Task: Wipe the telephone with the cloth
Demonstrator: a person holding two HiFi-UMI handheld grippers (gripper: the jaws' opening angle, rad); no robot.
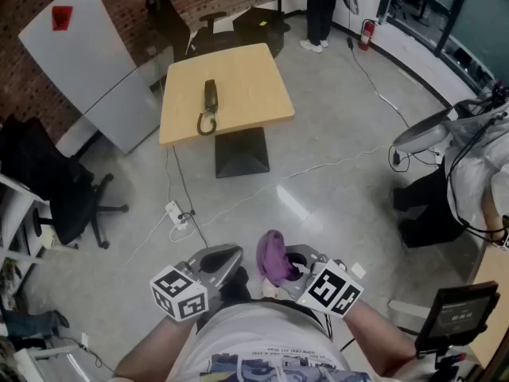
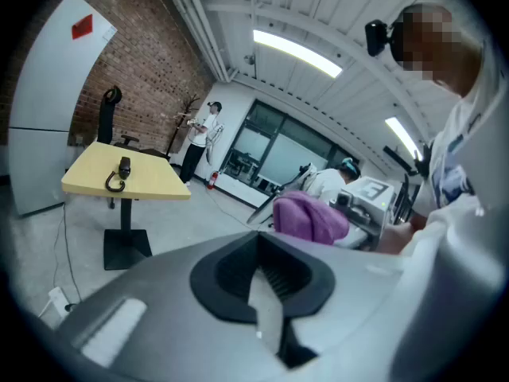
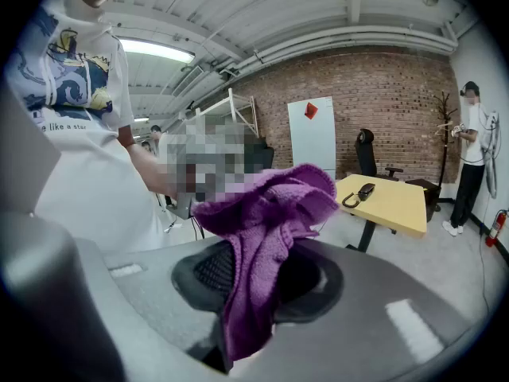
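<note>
Right gripper (image 3: 253, 293) fingers clamped on purple cloth (image 3: 266, 213): soft, light, bunched above fingers. Left gripper (image 2: 266, 293) fingers closed, empty. Telephone (image 1: 210, 102) likely rigid, well beyond fingers on surface (image 1: 254, 78).

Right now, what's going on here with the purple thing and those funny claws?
A person holds a gripper in each hand. The right gripper is shut on a purple cloth, which bunches up above its jaws. The left gripper is shut with nothing in it. The telephone lies on the wooden table across the room, well away from both grippers, so the wiping has not begun.
</note>
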